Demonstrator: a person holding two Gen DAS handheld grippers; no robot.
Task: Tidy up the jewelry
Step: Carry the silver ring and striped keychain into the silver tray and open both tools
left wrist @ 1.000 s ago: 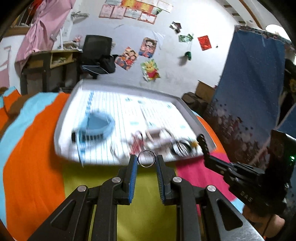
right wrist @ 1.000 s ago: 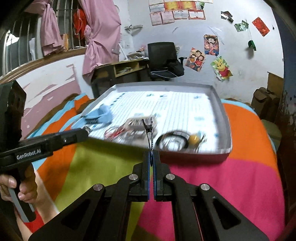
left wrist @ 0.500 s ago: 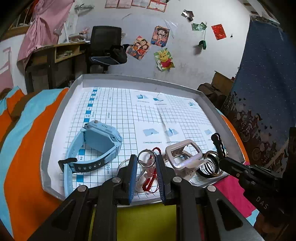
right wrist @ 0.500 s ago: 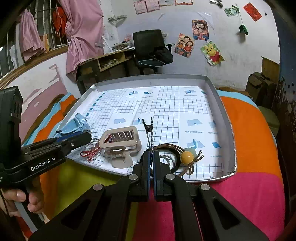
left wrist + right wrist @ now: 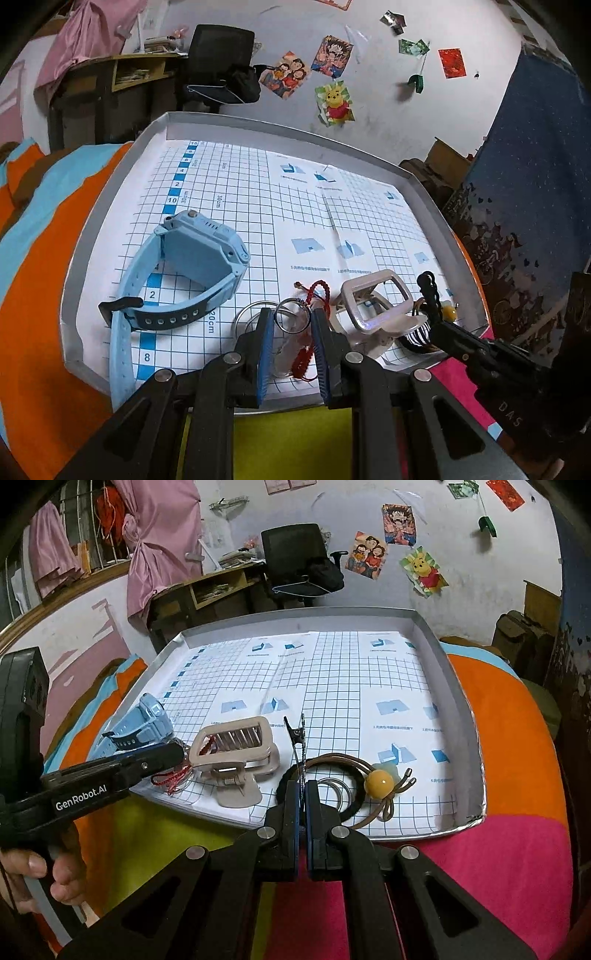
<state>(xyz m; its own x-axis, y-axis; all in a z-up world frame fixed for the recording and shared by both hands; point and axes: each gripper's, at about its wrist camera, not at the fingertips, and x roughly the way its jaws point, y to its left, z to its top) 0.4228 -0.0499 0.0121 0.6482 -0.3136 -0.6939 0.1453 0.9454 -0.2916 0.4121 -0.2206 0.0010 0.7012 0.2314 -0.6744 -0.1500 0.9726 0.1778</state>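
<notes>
My left gripper (image 5: 291, 314) is shut on a small silver ring (image 5: 294, 300), held just above the near edge of the grey tray (image 5: 122, 173). Under it lie a red cord bracelet (image 5: 304, 356) and another silver ring (image 5: 242, 319). A blue watch (image 5: 192, 266) lies to the left, a beige claw clip (image 5: 373, 302) to the right. My right gripper (image 5: 303, 787) is shut on a thin black hair clip (image 5: 296, 738) that stands upright over the tray's near edge. Close by are the claw clip (image 5: 236, 753), a black hair tie (image 5: 286, 779), silver rings (image 5: 340, 792) and a yellow-bead hair tie (image 5: 378, 781).
The tray (image 5: 458, 686) is lined with blue grid paper and rests on a bed cover striped orange, yellow, pink and blue. A hand (image 5: 37, 871) holds the left gripper (image 5: 110, 771). A desk and black office chair (image 5: 299, 561) stand beyond the tray.
Both grippers have come forward toward the tray's near edge and steadied, so the jewelry looks closer and sharper. The ring and the black clip stay held.
</notes>
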